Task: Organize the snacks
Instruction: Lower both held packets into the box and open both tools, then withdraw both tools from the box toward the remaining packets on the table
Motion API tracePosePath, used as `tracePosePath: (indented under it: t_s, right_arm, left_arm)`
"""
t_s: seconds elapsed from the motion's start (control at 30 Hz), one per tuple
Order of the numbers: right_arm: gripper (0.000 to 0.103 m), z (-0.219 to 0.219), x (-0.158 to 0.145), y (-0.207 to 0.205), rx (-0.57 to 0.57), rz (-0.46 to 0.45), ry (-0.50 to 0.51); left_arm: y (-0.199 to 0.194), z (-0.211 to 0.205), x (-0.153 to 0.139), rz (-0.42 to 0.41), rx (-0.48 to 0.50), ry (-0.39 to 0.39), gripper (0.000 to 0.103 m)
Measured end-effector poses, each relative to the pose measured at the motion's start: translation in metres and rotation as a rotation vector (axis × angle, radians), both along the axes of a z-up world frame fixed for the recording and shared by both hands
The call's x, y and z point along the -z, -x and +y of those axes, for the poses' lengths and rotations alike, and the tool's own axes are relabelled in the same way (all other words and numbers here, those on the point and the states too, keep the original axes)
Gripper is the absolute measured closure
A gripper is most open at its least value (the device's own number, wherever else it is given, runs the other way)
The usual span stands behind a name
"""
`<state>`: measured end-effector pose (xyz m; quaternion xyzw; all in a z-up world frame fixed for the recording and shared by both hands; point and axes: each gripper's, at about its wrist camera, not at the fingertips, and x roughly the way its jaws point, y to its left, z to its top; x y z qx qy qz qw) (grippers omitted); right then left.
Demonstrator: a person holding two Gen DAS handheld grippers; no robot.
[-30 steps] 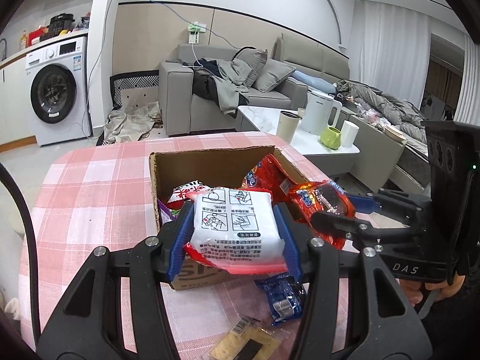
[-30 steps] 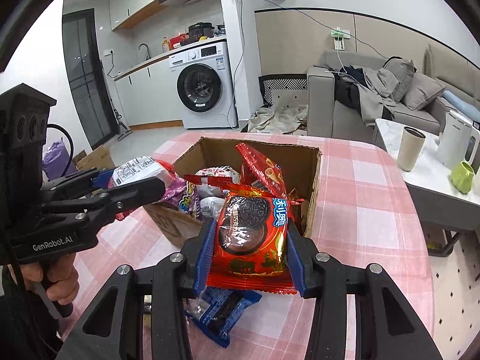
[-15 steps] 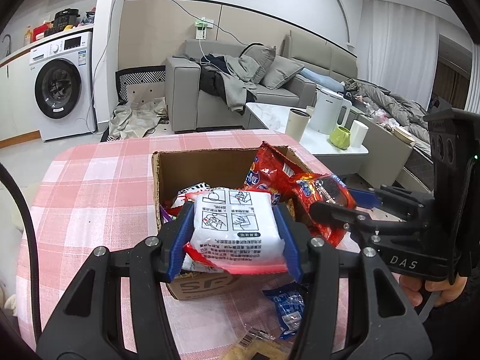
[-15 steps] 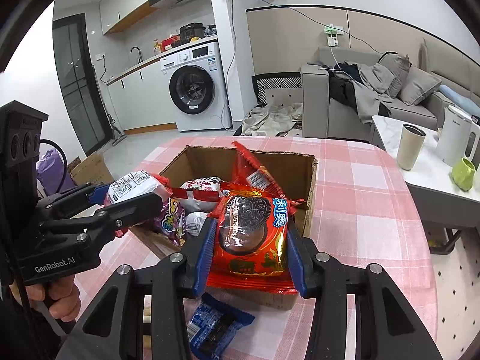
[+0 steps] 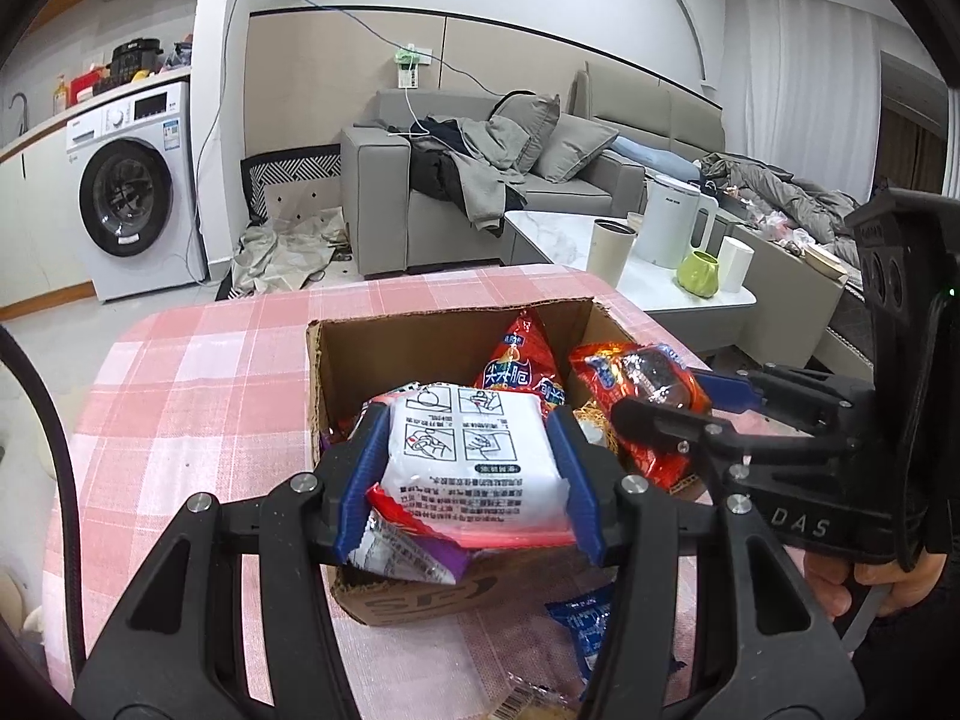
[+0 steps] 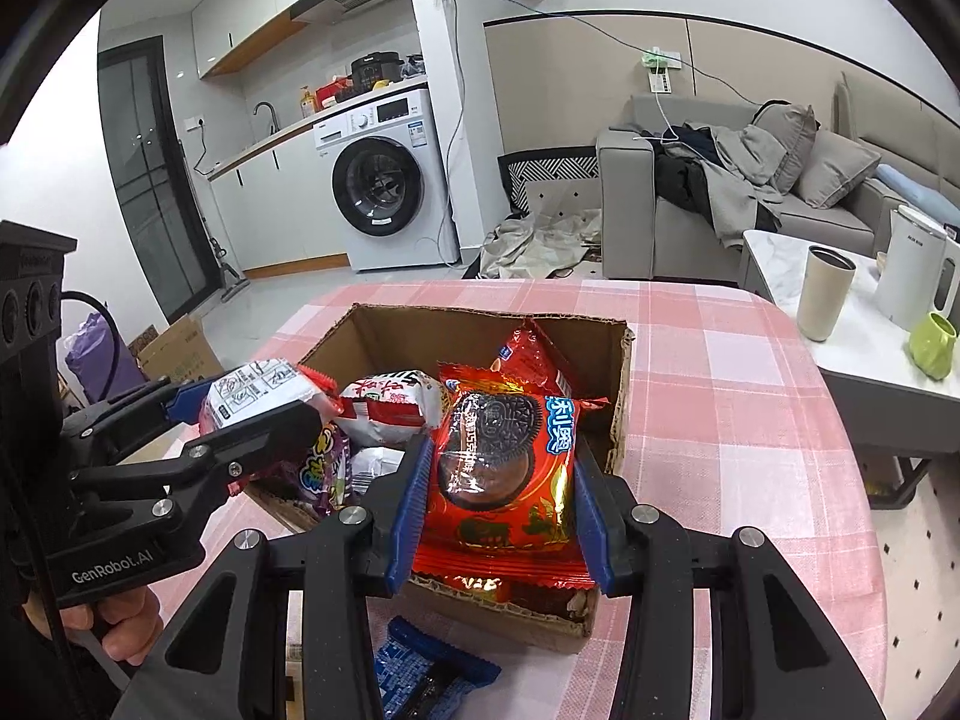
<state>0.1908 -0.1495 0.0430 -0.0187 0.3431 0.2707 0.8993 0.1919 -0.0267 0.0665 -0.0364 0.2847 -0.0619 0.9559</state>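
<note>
Two snack packets are in the air above the open brown cardboard box (image 6: 621, 372), which stands on the desk (image 6: 750, 396) under a pink-and-white checked cloth. The left claw (image 5: 471, 468) is closed on a white pillow-shaped packet with black line drawings and a red edge (image 5: 474, 456), held over the box's near-left corner. The right claw (image 6: 501, 492) is clamped on a red-and-gold foil packet picturing a dark sandwich biscuit (image 6: 504, 468), held over the box's near wall toward its right side. Neither packet has been let go.

Inside the box several snacks already lie loose: a tall red foil bag (image 6: 534, 354) leaning toward the back wall, a white-and-red packet (image 6: 390, 405) left of it, and a purple one (image 6: 321, 468) at the near-left.

Outside the box, on the desk just in front of its near wall, a blue wrapper (image 6: 426, 672) waits, and a pale flat item with a barcode (image 5: 528, 705) lies near it, mostly hidden.

By my reading the job is well past halfway: two drops are pending, then at least those front pieces remain to be fetched.
</note>
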Motion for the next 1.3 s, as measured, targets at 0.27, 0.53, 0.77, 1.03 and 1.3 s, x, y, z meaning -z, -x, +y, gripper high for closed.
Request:
tracePosePath:
  t_s: [0.27, 0.53, 0.77, 1.03, 1.3]
  right_arm:
    - [0.058, 0.003, 0.003, 0.000, -0.002, -0.013, 0.023]
    - [0.058, 0.003, 0.004, -0.001, -0.005, -0.041, 0.031]
    - [0.048, 0.004, -0.001, 0.006, -0.012, -0.077, 0.032]
    - [0.002, -0.012, -0.011, 0.031, 0.009, -0.109, 0.015]
    - [0.000, -0.025, 0.000, 0.050, 0.019, -0.060, 0.023]
  left_arm:
    - [-0.020, -0.011, 0.014, 0.012, 0.004, -0.024, 0.052]
    - [-0.033, -0.017, 0.020, 0.004, -0.003, -0.056, 0.052]
    - [-0.031, -0.006, 0.018, 0.020, -0.042, -0.043, 0.030]
    - [-0.004, 0.009, 0.010, 0.014, -0.035, -0.014, 0.015]
    - [0.032, 0.019, 0.012, -0.002, -0.053, 0.021, 0.001]
